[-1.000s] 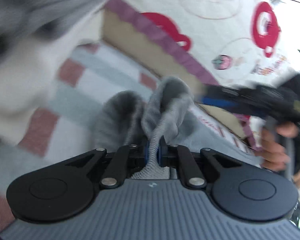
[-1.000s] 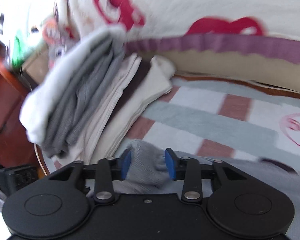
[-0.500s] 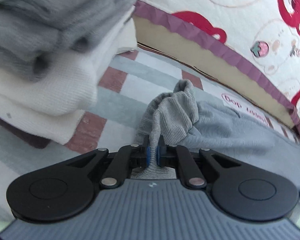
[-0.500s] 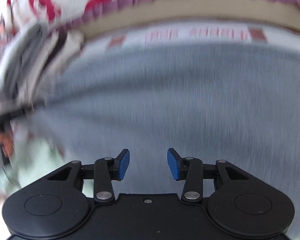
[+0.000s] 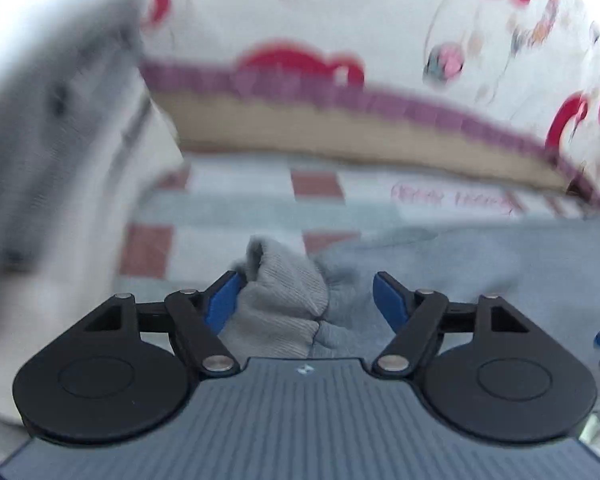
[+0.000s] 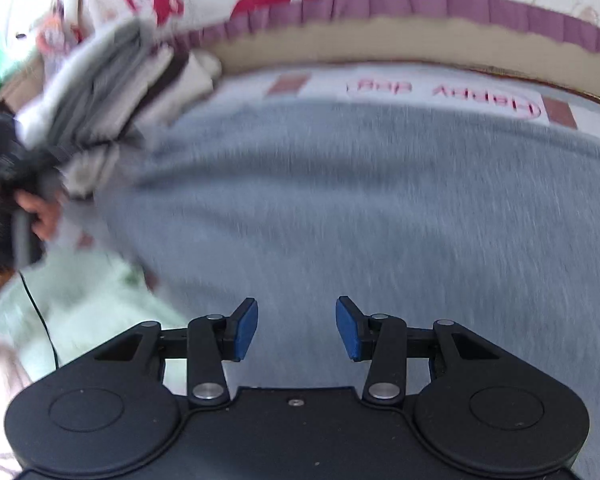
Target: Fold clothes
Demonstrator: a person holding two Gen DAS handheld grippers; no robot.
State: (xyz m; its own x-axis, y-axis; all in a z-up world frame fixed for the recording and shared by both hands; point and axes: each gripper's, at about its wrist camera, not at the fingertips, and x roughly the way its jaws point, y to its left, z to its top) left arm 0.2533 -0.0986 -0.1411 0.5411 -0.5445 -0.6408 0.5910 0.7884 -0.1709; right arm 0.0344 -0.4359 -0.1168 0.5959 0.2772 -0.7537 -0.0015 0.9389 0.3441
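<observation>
The left gripper (image 5: 304, 300) has its jaws opening, the ribbed cuff (image 5: 278, 304) of the grey sweatshirt (image 6: 360, 200) lying loose between them, touching the pad at 9 o'clock but unpinched. The right gripper (image 6: 296, 328) stands parted over the flat grey cloth, gripping nothing. The sweatshirt is spread on the checked bedsheet (image 5: 236, 216), with the stack of folded clothes (image 5: 52, 152) at 10 o'clock. The likely risk is the cuff snagging on that near pad as the left gripper withdraws, dragging the sleeve out of its fold; a careless sweep could also nudge the stack.
</observation>
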